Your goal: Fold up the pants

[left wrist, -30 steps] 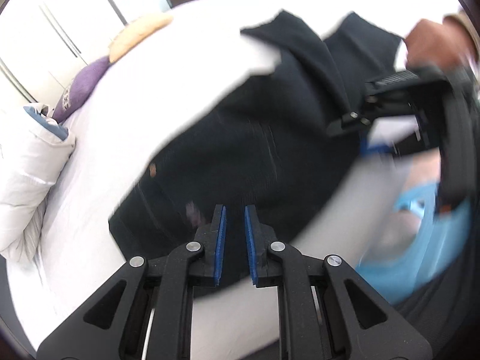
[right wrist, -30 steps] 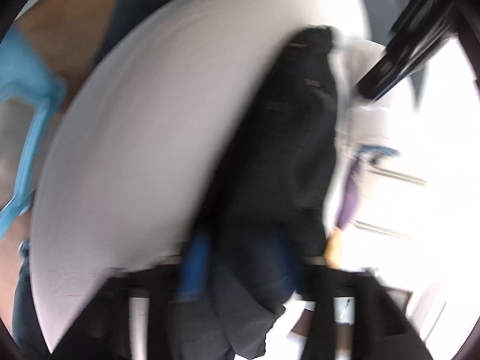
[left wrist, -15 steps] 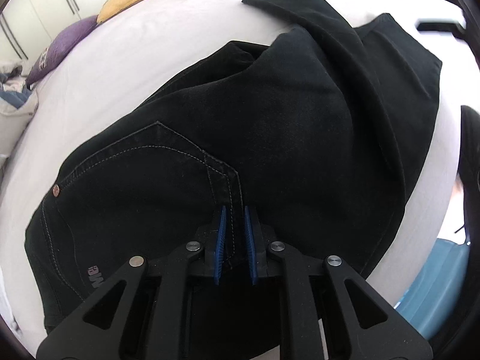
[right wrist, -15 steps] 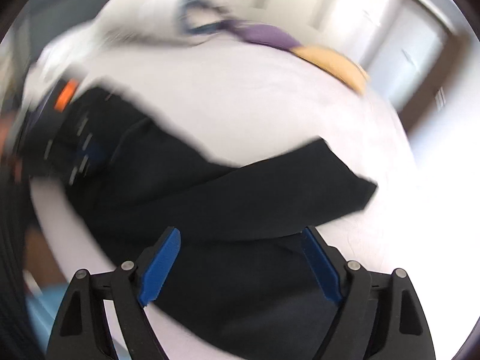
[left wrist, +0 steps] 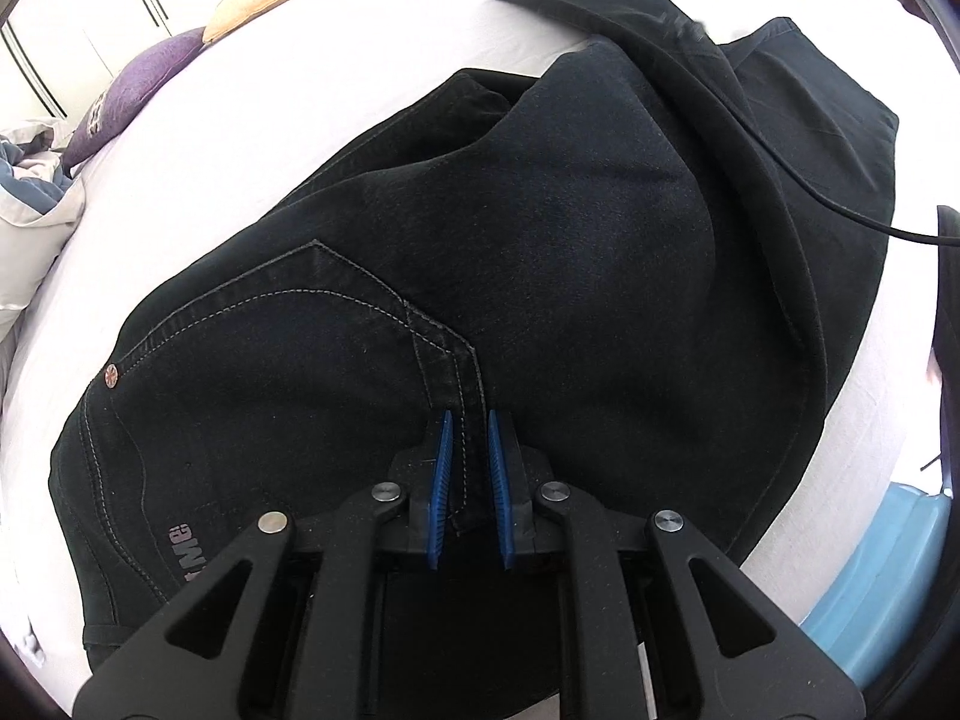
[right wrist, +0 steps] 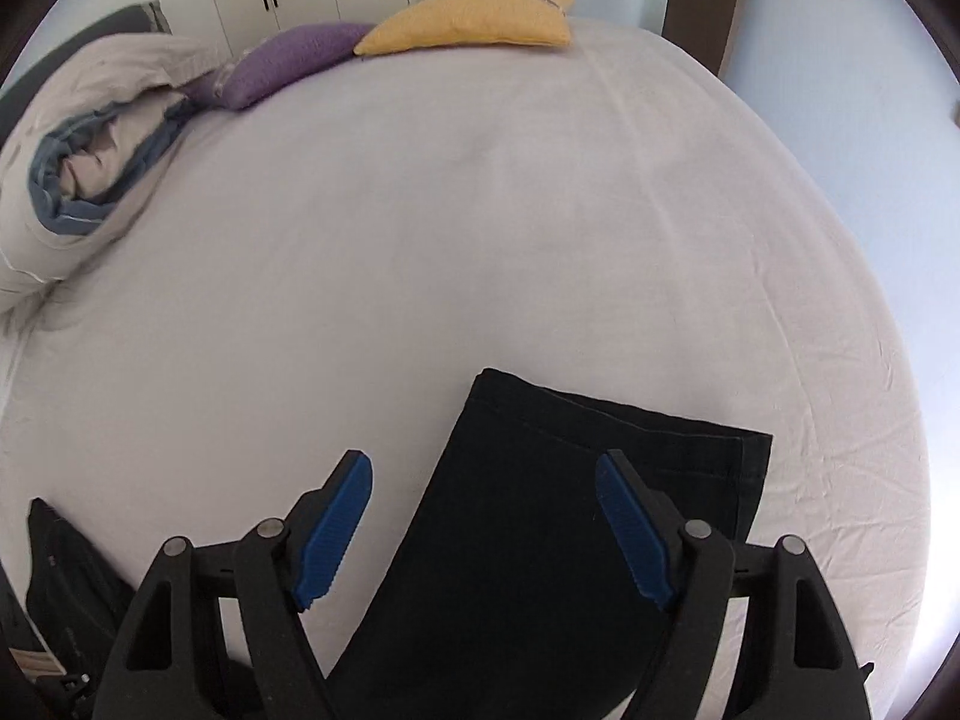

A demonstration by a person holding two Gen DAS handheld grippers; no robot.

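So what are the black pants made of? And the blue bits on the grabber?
The black pants look like denim: matte woven cloth with pale topstitching and a metal rivet. The blue pads on the right gripper, whose jaws are closing without touching the pants, look like ridged rubber or plastic; which one is unclear.

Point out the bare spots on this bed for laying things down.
The white sheet is bare between the pant leg hem and the purple pillow and yellow pillow. The rolled duvet crowds the left; black pants fill the near edge.
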